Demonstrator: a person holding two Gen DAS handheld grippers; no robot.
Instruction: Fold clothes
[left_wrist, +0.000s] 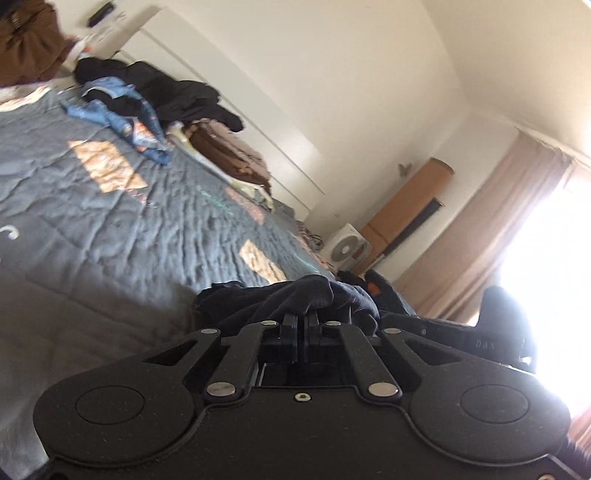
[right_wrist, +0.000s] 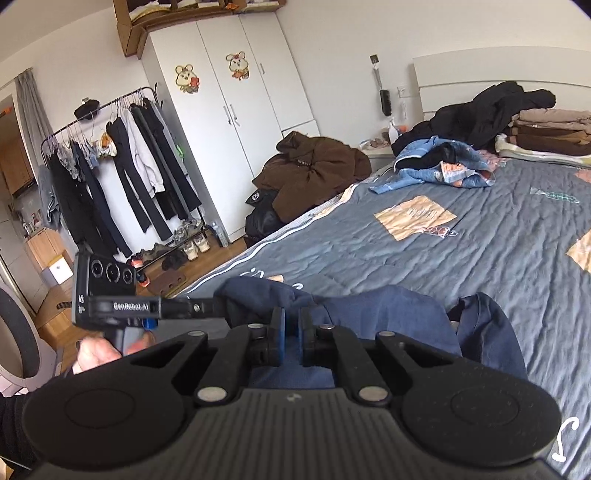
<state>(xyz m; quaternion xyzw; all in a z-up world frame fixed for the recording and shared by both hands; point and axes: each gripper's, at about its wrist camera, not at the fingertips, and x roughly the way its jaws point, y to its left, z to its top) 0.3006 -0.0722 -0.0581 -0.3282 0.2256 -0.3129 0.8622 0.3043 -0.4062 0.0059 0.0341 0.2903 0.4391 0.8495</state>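
Grey quilted bed (right_wrist: 424, 258) bearing a navy garment (right_wrist: 369, 310), pinched by left gripper (left_wrist: 303, 317) and right gripper (right_wrist: 292, 321) at its near edge

Left gripper (left_wrist: 302, 316) pinched shut on a fold of the navy garment (left_wrist: 295, 295), pointing a little below level, its view tilted hard to one side. Right gripper (right_wrist: 291, 321) also clamped on the navy garment, the cloth bunched between its blue-faced pads (right_wrist: 281, 332), aimed more steeply downward. In the right wrist view, the left gripper reaches in from the left edge, the person's bare hand (right_wrist: 98, 350) wrapped round its handle.
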